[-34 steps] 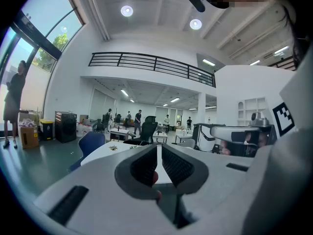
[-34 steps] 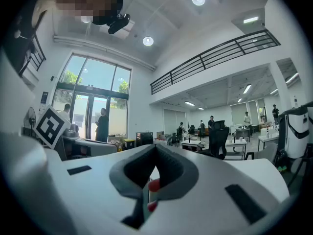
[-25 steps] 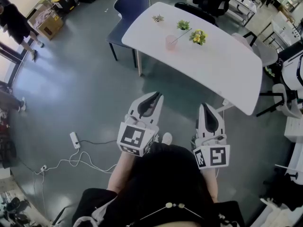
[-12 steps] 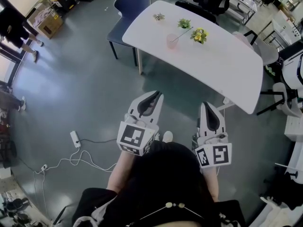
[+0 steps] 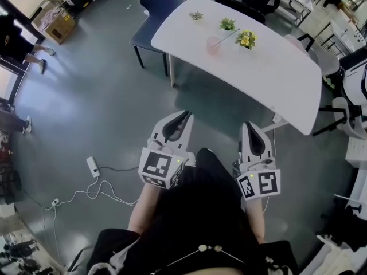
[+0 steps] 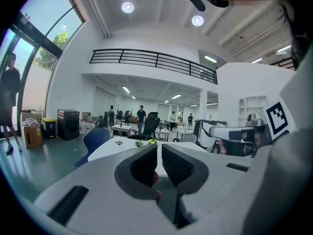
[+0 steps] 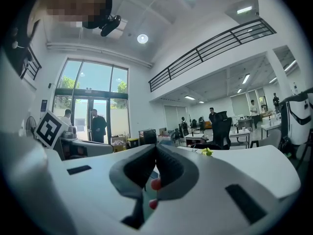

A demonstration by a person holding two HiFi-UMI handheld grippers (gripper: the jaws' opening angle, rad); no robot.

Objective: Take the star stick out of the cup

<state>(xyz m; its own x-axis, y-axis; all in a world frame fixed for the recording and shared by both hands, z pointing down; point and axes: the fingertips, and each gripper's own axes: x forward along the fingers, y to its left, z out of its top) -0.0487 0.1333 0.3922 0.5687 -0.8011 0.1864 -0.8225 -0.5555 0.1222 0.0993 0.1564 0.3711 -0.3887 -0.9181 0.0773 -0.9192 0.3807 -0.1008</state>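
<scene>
A pink cup (image 5: pixel 213 44) stands on the far part of the white table (image 5: pixel 269 79), with a thin stick (image 5: pixel 225 36) leaning out of it to the upper right. Both grippers hang over the grey floor, well short of the table and pointing toward it. My left gripper (image 5: pixel 184 117) (image 6: pixel 159 151) shows a narrow gap between its ribbed pads and nothing in it. My right gripper (image 5: pixel 253 126) (image 7: pixel 155 148) is shut, tips touching, empty. The left jaws hide the cup in the left gripper view.
Small green plants (image 5: pixel 227 23) and yellow flowers (image 5: pixel 248 39) sit beside the cup. A blue chair (image 5: pixel 160 4) stands at the table's left end. A power strip with white cable (image 5: pixel 92 168) lies on the floor left. A person (image 5: pixel 17 39) walks at far left.
The head view has shifted a little, so the table sits slightly higher and further right. The person's dark leg has come forward between the grippers. Both grippers keep their stance.
</scene>
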